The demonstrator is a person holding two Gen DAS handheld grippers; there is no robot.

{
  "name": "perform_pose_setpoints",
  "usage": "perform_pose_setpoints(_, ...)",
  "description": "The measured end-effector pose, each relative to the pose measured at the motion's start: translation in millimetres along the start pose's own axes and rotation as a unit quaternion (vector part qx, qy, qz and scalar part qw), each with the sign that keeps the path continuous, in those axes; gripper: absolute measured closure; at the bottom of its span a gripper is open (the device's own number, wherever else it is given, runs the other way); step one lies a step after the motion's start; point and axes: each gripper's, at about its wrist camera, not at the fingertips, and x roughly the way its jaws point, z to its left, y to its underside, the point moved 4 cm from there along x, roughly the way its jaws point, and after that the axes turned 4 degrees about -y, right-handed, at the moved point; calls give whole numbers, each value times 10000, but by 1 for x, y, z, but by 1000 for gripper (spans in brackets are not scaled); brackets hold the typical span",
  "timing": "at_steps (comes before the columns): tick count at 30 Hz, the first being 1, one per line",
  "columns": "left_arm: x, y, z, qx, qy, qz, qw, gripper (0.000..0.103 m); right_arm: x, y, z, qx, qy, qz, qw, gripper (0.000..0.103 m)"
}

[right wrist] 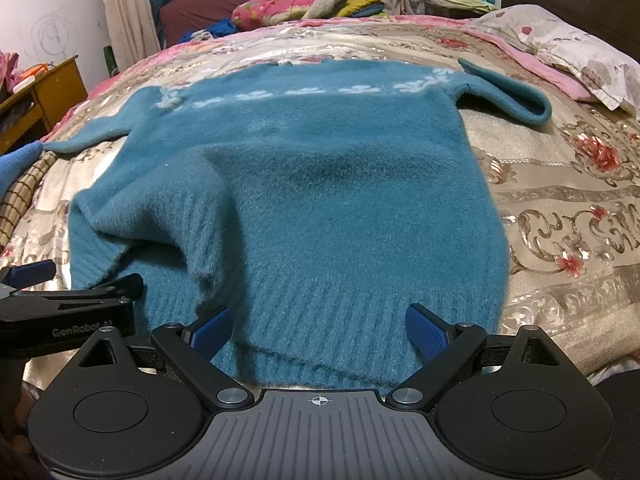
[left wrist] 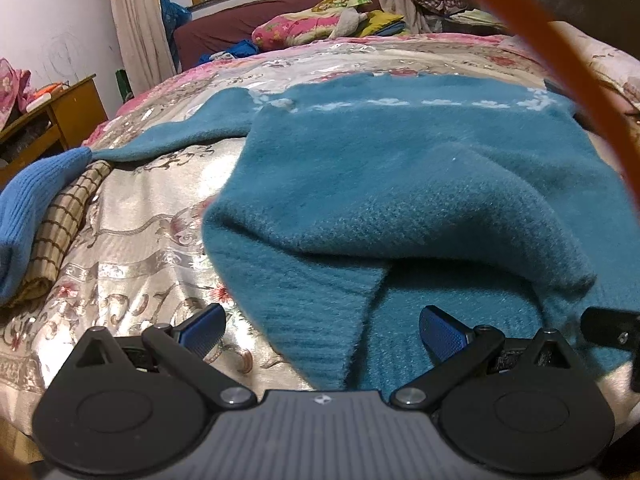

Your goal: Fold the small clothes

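A teal fuzzy sweater [right wrist: 320, 168] with a white pattern band across the chest lies spread on the bed, its ribbed hem toward me. Its lower left corner is rumpled and folded over [left wrist: 360, 232]. My left gripper [left wrist: 322, 332] is open, with the folded hem corner lying between its blue pads. My right gripper [right wrist: 318, 332] is open over the middle of the hem, and nothing is gripped. The left gripper also shows at the left edge of the right wrist view [right wrist: 68, 300]. One sleeve [right wrist: 508, 92] lies out to the right, the other [left wrist: 180, 136] to the left.
The bed has a floral silver and pink quilt [right wrist: 560, 208]. A light blue knit garment [left wrist: 36, 208] and a checked cloth [left wrist: 60, 232] lie at the left. A pillow [right wrist: 560, 44] is at the right, a wooden nightstand [left wrist: 60, 116] at the far left, and piled bedding [left wrist: 312, 24] behind.
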Motion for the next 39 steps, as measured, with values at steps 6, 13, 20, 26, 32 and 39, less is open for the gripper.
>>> perform_pose_setpoints(6, 0, 2, -2, 210, -483, -333, 9981, 0, 0, 0, 0, 22, -6, -1, 10000, 9)
perform_pose_setpoints(13, 11, -6, -2, 184, -833, -508, 9951, 0, 0, -1, 0, 50, -4, -3, 10000, 9)
perform_pose_setpoints(20, 11, -13, 42, -462, -1290, -581, 9889, 0, -2, -3, -5, 103, 32, -32, 9999, 9)
perform_pose_setpoints(26, -9, 0, 122, -1369, -1850, -547, 9716, 0, -3, -5, -7, 135, 71, -48, 9999, 9)
perform_pose_setpoints(32, -14, 35, 146, -1863, -1225, 6, 9748, 0, -5, -2, -8, 67, 103, -11, 9999, 9)
perform_pose_setpoints(39, -22, 36, 135, -1547, -1128, -30, 9815, 0, -15, 8, -23, -207, 408, 109, 9989, 9)
